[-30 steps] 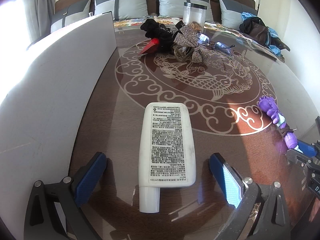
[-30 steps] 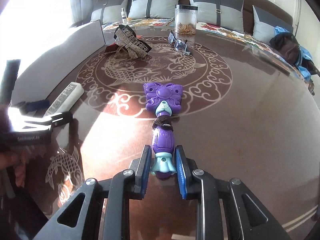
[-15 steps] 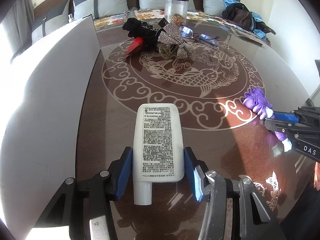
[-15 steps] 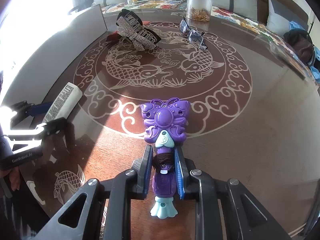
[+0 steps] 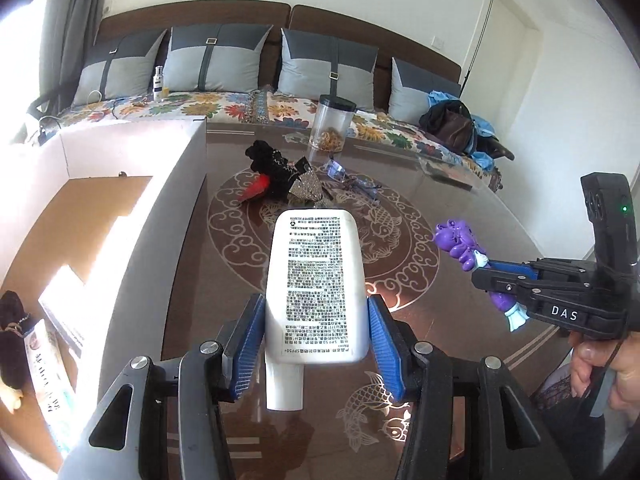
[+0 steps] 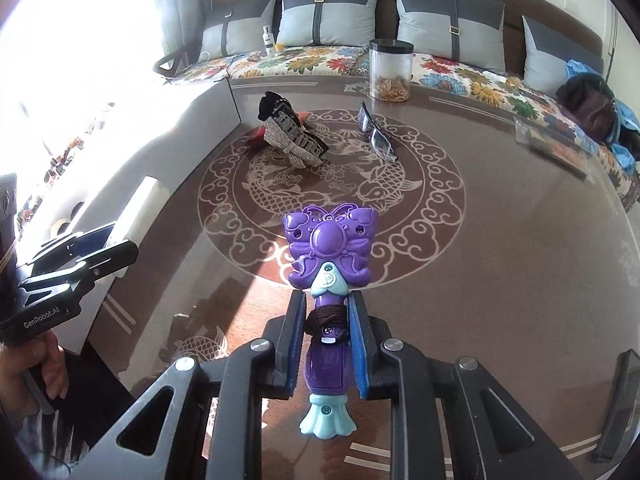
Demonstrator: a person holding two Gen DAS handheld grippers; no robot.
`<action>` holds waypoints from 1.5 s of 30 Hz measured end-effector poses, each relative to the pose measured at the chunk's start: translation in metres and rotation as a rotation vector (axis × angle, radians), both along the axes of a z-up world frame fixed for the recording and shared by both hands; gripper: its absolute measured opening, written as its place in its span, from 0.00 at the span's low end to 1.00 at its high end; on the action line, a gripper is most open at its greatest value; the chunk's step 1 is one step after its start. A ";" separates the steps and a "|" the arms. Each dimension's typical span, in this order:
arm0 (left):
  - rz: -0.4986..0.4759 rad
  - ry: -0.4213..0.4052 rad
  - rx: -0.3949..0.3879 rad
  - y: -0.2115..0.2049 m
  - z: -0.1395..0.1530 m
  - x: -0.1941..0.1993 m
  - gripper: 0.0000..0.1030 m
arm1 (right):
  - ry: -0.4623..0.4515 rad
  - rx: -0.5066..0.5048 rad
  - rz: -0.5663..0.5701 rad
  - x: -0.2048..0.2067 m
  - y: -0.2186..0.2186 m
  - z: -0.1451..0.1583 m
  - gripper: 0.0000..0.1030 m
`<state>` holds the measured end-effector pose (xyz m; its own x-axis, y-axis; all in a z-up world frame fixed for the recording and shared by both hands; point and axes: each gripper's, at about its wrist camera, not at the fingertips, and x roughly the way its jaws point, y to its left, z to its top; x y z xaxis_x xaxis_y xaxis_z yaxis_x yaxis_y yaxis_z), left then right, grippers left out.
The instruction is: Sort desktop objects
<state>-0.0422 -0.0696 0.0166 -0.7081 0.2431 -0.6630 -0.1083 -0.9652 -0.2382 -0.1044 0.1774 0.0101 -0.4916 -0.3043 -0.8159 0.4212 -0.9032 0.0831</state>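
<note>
At the far left stands an open white rectangular box with a brown cardboard floor [image 5: 132, 184]; in its near corner lie a flat printed packet [image 5: 48, 364] and a dark fuzzy item [image 5: 12, 344], too blurred to name. Just right of the box wall, the left tool [image 5: 316, 344] is clenched on a flat white plastic tube with black printed text [image 5: 316, 280]: both blue pads press its sides near the cap end. The tube is held above the dark brown glass tabletop with its pale koi medallion [image 5: 400, 240], long axis running away from the camera, round white cap toward the tool and broad flat end toward the sofa. Beyond it, near the medallion's far edge, sit a black fuzzy hair tie [image 5: 268, 160], a red item [image 5: 254, 190], a glittery silver bow-shaped hair claw [image 6: 296, 144] and a pair of clear-lensed glasses [image 6: 376, 136], bunched close together. Farther back a clear cylindrical jar with a black lid [image 6: 390, 70] stands upright, holding a low layer of tan dried pieces. To the right, the right tool [image 6: 324, 340] is shut tight on the handle of a purple and teal butterfly-headed plastic toy wand [image 6: 328, 248], lifted clear of the tabletop; its long axis follows the tool's fingers, butterfly head forward toward the medallion, teal flared base back toward the wrist. A brown band is wound round the handle between the pads.
</note>
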 end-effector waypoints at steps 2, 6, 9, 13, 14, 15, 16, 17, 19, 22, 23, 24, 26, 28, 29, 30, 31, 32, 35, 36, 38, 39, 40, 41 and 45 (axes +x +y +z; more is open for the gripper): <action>0.017 0.038 0.020 -0.021 0.020 0.009 0.49 | 0.027 -0.024 0.029 0.002 -0.018 0.017 0.21; 0.093 0.065 0.033 -0.083 0.048 0.021 0.49 | 0.056 -0.100 0.107 0.004 -0.075 0.047 0.21; 0.184 0.047 -0.007 -0.141 0.052 0.029 0.49 | 0.056 -0.177 0.188 0.012 -0.131 0.063 0.21; 0.307 -0.044 -0.039 -0.216 0.033 0.039 0.49 | 0.054 -0.246 0.324 0.033 -0.216 0.074 0.21; 0.332 -0.075 -0.047 -0.231 0.025 0.042 0.49 | 0.051 -0.252 0.358 0.038 -0.236 0.074 0.21; 0.355 -0.106 -0.052 -0.245 0.016 0.044 0.49 | 0.047 -0.251 0.392 0.043 -0.256 0.072 0.21; 0.374 -0.136 -0.055 -0.257 0.008 0.046 0.49 | 0.038 -0.244 0.430 0.050 -0.276 0.068 0.21; 0.394 -0.162 -0.056 -0.268 0.000 0.049 0.49 | 0.029 -0.232 0.459 0.056 -0.293 0.062 0.21; 0.420 -0.207 -0.054 -0.284 -0.015 0.055 0.49 | -0.002 -0.200 0.507 0.066 -0.322 0.045 0.21; 0.437 -0.268 -0.050 -0.292 -0.033 0.061 0.50 | -0.066 -0.148 0.550 0.076 -0.351 0.011 0.21; 0.446 -0.284 -0.063 -0.291 -0.037 0.062 0.51 | -0.103 -0.132 0.560 0.077 -0.357 -0.002 0.21; 0.457 -0.298 -0.085 -0.289 -0.040 0.063 0.55 | -0.140 -0.112 0.559 0.077 -0.362 -0.014 0.23; 0.474 -0.301 -0.120 -0.286 -0.042 0.065 0.84 | -0.191 -0.124 0.541 0.075 -0.362 -0.029 0.35; 0.480 -0.261 -0.130 -0.282 -0.035 0.071 0.85 | -0.211 -0.181 0.546 0.074 -0.353 -0.030 0.51; 0.482 -0.246 -0.130 -0.279 -0.030 0.072 0.85 | -0.196 -0.192 0.543 0.075 -0.347 -0.026 0.57; 0.484 -0.234 -0.128 -0.274 -0.027 0.074 0.85 | -0.168 -0.194 0.528 0.075 -0.339 -0.021 0.69; 0.485 -0.221 -0.124 -0.271 -0.024 0.074 0.85 | -0.134 -0.214 0.518 0.075 -0.329 -0.013 0.75; 0.484 -0.207 -0.120 -0.266 -0.020 0.073 0.85 | -0.097 -0.242 0.508 0.074 -0.317 -0.003 0.77; 0.455 -0.155 -0.107 -0.242 -0.008 0.074 0.85 | 0.038 -0.262 0.426 0.068 -0.273 0.018 0.89; 0.434 -0.139 -0.104 -0.230 -0.003 0.073 0.85 | 0.082 -0.255 0.387 0.066 -0.254 0.019 0.94; 0.380 -0.106 -0.099 -0.203 0.007 0.071 0.85 | 0.160 -0.219 0.297 0.057 -0.214 0.015 0.98; 0.347 -0.090 -0.094 -0.187 0.012 0.069 0.85 | 0.185 -0.187 0.252 0.053 -0.190 0.009 0.98; 0.312 -0.076 -0.088 -0.171 0.017 0.068 0.85 | 0.195 -0.140 0.204 0.045 -0.167 -0.001 0.98; 0.274 -0.063 -0.082 -0.151 0.022 0.067 0.85 | 0.192 -0.087 0.155 0.038 -0.144 -0.013 0.98; 0.109 -0.042 -0.039 -0.071 0.032 0.059 0.87 | 0.125 0.065 -0.029 0.014 -0.051 -0.060 0.98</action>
